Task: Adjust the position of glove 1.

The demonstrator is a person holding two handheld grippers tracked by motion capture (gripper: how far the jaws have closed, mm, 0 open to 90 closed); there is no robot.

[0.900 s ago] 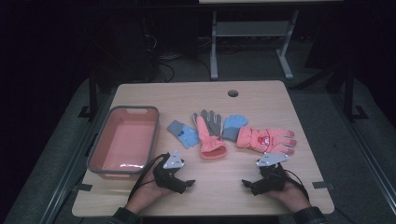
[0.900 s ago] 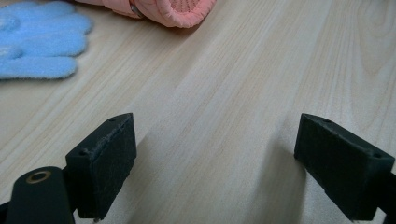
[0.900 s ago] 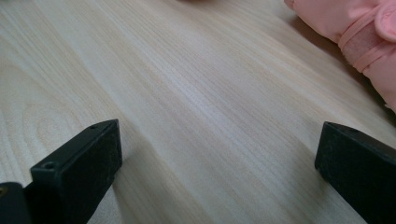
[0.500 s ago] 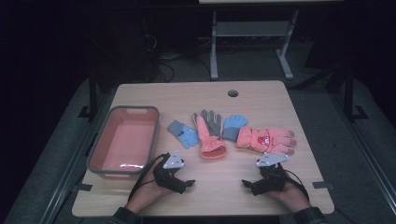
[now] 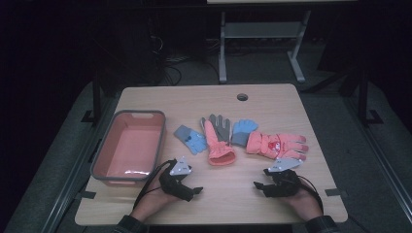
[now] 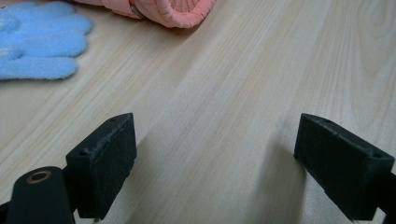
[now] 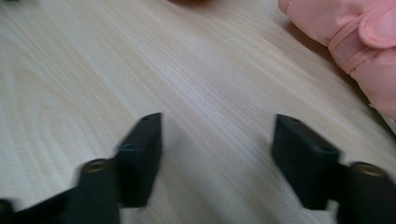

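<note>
Four gloves lie in a loose row across the middle of the wooden table (image 5: 291, 204): a small blue glove (image 5: 191, 139) nearest the salmon tub (image 5: 127, 147) at the left edge, a pink-and-grey glove (image 5: 218, 141) with its cuff toward the near edge, another blue glove (image 5: 242, 131) partly tucked behind it, and a pink ski glove (image 5: 278, 145) lying crosswise toward the right edge. The left gripper (image 6: 212, 163) rests near the near edge just right of the tub, jaws spread wide over bare wood, nothing between them. The right gripper (image 7: 217, 161) sits at the near edge below the ski glove, jaws likewise apart and empty, though that view is slightly blurred. A round cable hole (image 5: 242, 96) marks the far edge.
</note>
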